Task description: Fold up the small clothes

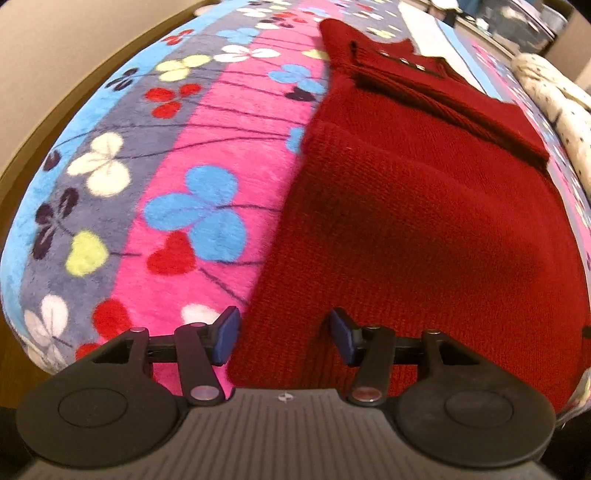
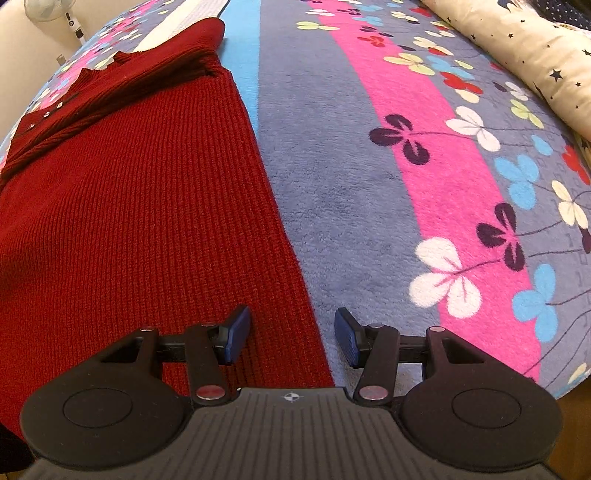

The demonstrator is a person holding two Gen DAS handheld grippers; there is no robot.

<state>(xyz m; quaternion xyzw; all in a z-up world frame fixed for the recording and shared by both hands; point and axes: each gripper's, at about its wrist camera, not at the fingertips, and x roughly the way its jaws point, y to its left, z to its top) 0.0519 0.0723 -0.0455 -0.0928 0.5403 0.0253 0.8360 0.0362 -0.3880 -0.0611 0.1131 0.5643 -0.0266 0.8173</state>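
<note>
So, the red knit sweater point(image 1: 424, 221) is lying flat on a bed covered with a fleece blanket point(image 1: 177, 155) in pink, grey and blue stripes with clover shapes. Its sleeves look folded in across the top, near the button placket point(image 1: 402, 61), so it's a long narrow rectangle right now.

The left tool point(image 1: 284, 338) hangs over the sweater's left side edge near the bottom hem, jaws apart, 1 blue pad over the pink blanket stripe and the other over the knit. Nothing is pinched between them.

The right tool point(image 2: 291, 338) does the mirror thing on the sweater's point(image 2: 140, 206) right side edge: jaws apart, left pad over the knit, right pad over the grey blanket point(image 2: 351, 206) stripe, not clamped on anything. Can't tell if either tool's pads actually touch the fabric.

Off toward the bed's far right edge there's a cream quilt with dark stars point(image 2: 535, 51). A white fan point(image 2: 50, 9) peeks in past the bed's far left corner.
</note>
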